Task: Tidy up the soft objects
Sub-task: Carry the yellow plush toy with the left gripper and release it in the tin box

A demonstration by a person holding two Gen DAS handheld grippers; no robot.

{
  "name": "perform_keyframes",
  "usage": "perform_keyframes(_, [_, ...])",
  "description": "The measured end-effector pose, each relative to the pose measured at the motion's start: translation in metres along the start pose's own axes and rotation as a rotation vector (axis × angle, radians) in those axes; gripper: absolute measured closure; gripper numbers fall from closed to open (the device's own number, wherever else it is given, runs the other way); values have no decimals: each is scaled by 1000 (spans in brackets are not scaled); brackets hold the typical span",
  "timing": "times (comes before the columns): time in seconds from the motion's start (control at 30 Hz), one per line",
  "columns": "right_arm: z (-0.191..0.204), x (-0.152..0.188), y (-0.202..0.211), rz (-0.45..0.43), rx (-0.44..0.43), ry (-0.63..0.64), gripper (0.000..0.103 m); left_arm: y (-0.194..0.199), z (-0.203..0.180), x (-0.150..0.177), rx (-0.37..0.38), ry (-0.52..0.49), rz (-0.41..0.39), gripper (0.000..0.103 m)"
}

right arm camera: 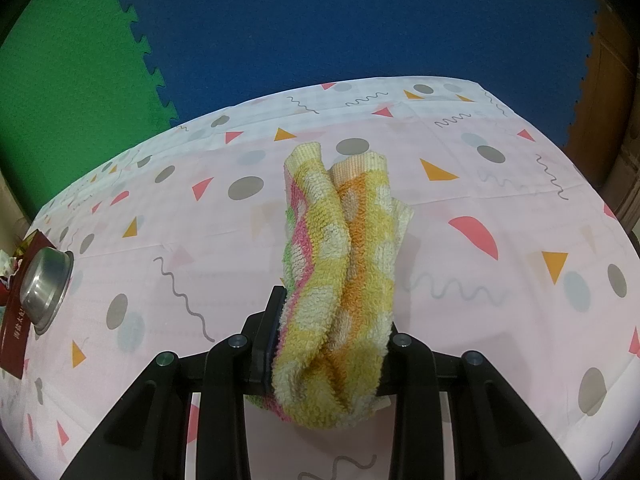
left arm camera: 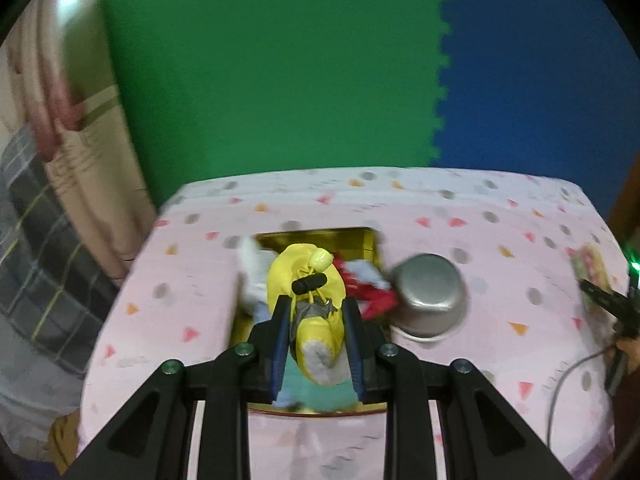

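My left gripper (left arm camera: 318,312) is shut on a yellow pouch (left arm camera: 308,280) with a black cord toggle, and holds it above a gold-lined box (left arm camera: 320,238). The box holds white, red and light blue cloth pieces (left arm camera: 366,280). My right gripper (right arm camera: 332,320) is shut on a bunched yellow, orange and pink towel (right arm camera: 340,248) and holds it above the pink patterned tablecloth (right arm camera: 480,208). That towel and the right gripper also show at the far right edge of the left wrist view (left arm camera: 592,276).
An upturned steel bowl (left arm camera: 430,292) rests against the box's right side; it also shows in the right wrist view (right arm camera: 46,284) on the dark red box wall (right arm camera: 16,328). Green and blue foam mats (left arm camera: 280,80) cover the floor beyond the table. A cable (left arm camera: 568,380) lies at the right.
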State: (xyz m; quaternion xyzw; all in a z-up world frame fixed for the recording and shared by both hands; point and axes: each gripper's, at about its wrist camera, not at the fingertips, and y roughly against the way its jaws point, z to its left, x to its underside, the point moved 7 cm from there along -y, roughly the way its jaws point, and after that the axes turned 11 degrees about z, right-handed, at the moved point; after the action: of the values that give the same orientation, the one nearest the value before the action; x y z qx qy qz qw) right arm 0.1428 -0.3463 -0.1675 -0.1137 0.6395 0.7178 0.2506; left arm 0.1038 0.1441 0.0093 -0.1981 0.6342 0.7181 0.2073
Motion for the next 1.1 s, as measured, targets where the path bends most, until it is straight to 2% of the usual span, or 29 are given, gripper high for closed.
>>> perform_keyframes(0.1, [0,0,0,0,1,1,73,2,23,-4,-20,39,-6,78])
perform_keyframes(0.3, [0,0,0,0,1,1,73,-11,32,-7,-19,45,3,77])
perform_keyframes(0.6, [0,0,0,0,0,0,73,-45,3,-25,75,-4,35,77])
perform_keyframes(0.77, [1,0,0,0,0,0,73,-74,-7,-39,114,-21,84,77])
perform_keyframes(1.1, [0,0,0,2,0,-1,72,-129,-15,-62,108,-30,150,77])
